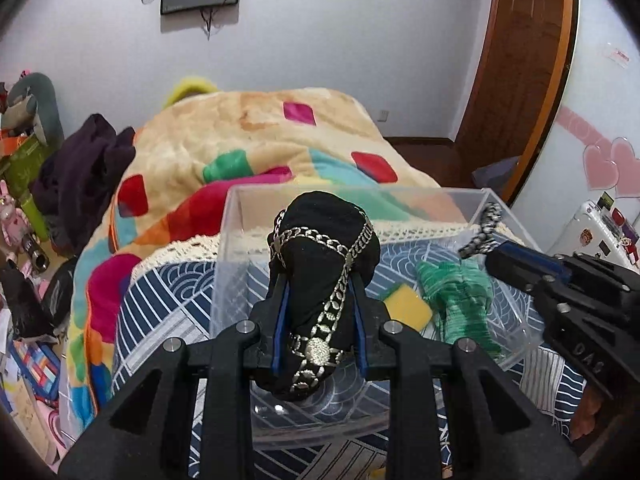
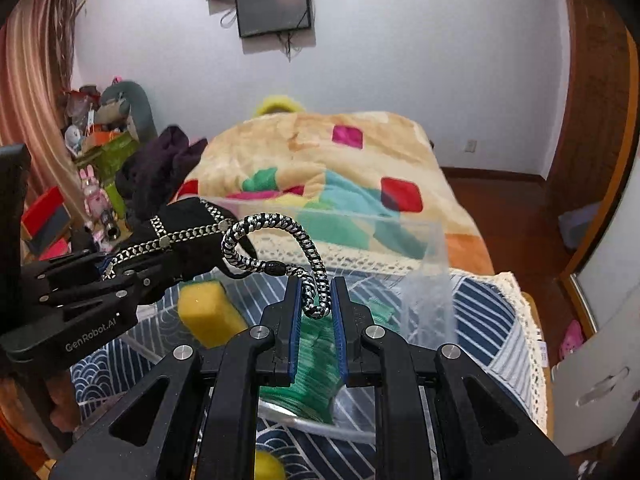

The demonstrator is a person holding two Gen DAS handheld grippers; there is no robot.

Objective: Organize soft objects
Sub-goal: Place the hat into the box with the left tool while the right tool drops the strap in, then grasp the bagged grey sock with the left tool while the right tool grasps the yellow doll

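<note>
My left gripper (image 1: 318, 276) is shut on a black cloth pouch with silver chain trim (image 1: 320, 248) and holds it above a clear plastic box (image 1: 228, 240). My right gripper (image 2: 315, 292) is shut on a black-and-white braided cord (image 2: 276, 224) over the same box (image 2: 424, 280). Inside the box lie a yellow sponge (image 1: 408, 307) and a green knitted cloth (image 1: 460, 300). In the right wrist view the sponge (image 2: 208, 312) sits left of the fingers and the green cloth (image 2: 316, 364) lies under them. The left gripper with the pouch (image 2: 184, 232) shows at left there.
The box stands on a blue-and-white patterned cloth (image 1: 160, 300) at the foot of a bed with a colourful blanket (image 1: 248, 140). Dark clothes (image 1: 80, 172) and clutter lie at left. A wooden door (image 1: 520, 60) is at right. A yellow object (image 2: 268, 466) lies near the bottom edge.
</note>
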